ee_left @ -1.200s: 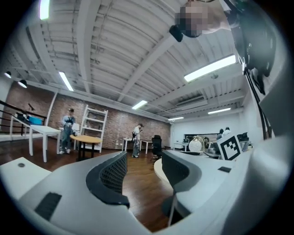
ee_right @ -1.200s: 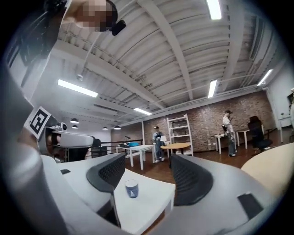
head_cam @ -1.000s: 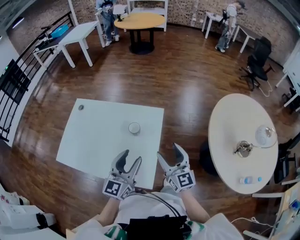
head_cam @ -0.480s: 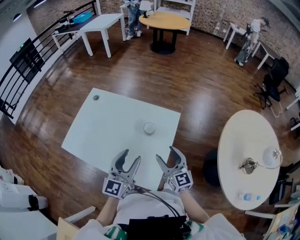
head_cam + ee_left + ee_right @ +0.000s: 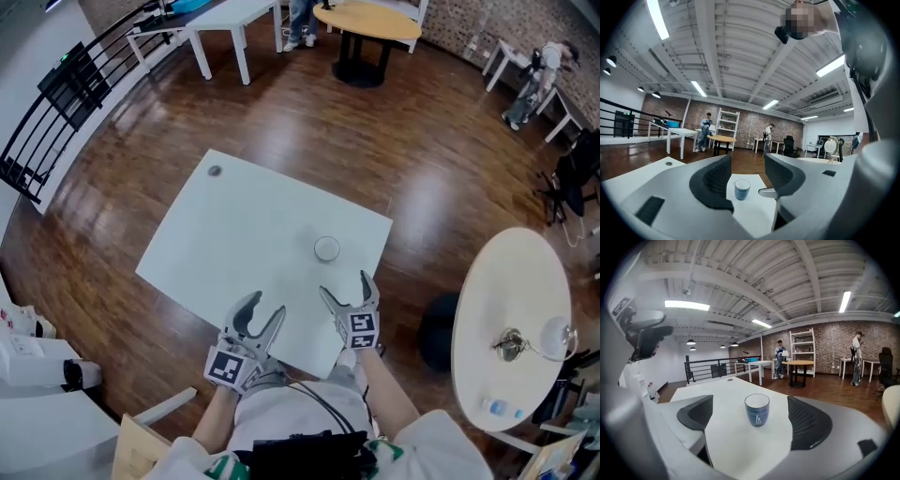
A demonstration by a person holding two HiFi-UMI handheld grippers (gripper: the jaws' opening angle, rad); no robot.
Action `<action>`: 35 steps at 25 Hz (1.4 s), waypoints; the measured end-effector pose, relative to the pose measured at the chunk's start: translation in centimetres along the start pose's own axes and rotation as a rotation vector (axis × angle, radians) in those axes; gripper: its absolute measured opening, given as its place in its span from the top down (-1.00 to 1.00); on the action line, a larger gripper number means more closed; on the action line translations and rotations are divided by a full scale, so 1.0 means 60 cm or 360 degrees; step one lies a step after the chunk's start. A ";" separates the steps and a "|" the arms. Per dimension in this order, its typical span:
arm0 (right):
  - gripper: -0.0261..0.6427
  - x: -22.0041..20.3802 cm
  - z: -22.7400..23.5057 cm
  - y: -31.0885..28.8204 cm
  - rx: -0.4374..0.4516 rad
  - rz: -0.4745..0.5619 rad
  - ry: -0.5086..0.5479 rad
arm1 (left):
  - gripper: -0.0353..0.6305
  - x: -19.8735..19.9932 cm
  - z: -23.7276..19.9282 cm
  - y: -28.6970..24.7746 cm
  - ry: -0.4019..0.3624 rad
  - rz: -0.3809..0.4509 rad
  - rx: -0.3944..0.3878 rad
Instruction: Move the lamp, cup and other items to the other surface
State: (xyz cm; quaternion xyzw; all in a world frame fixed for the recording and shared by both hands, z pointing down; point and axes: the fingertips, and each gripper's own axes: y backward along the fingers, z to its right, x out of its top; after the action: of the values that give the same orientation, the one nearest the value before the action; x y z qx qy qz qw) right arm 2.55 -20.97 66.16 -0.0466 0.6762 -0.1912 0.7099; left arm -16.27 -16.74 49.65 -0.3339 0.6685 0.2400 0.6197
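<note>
Dark wood floor (image 5: 309, 131) throughout; black railing (image 5: 56, 103) at upper left, round orange table (image 5: 375, 21) at top, brick wall (image 5: 834, 348), strip lights (image 5: 684, 304) on the ceiling (image 5: 754, 273).

No word or number can be read anywhere. The only mark is a small white triangle-shaped emblem on the side of the blue, white-rimmed cup (image 5: 757, 411), which stands near the right edge of the white square table (image 5: 731, 437). The left marker cube (image 5: 228, 367) and the right marker cube (image 5: 361, 326) bear black-and-white square patterns, not letters.

Head view overhead; gripper views low, toward cup (image 5: 326, 248)
</note>
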 end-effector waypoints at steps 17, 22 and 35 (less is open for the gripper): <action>-0.74 -0.078 0.050 -0.241 -0.0209 -0.0213 -0.0076 | 0.25 -0.034 -0.068 -0.014 0.0091 -0.0112 0.0067; -0.62 -0.079 0.033 -0.244 -0.0123 -0.0240 0.0018 | 0.25 -0.039 -0.064 -0.003 0.0108 -0.0122 0.0073; -0.31 0.003 -0.027 -0.121 -0.0026 -0.0144 0.0108 | 0.25 -0.029 0.000 0.020 0.0159 -0.0065 -0.0033</action>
State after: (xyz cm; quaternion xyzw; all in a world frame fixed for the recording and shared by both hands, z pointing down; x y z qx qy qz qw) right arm -0.52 -27.43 68.21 -0.0765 0.6987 -0.2190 0.6768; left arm -17.18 -15.68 51.26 -0.3654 0.6891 0.2171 0.5869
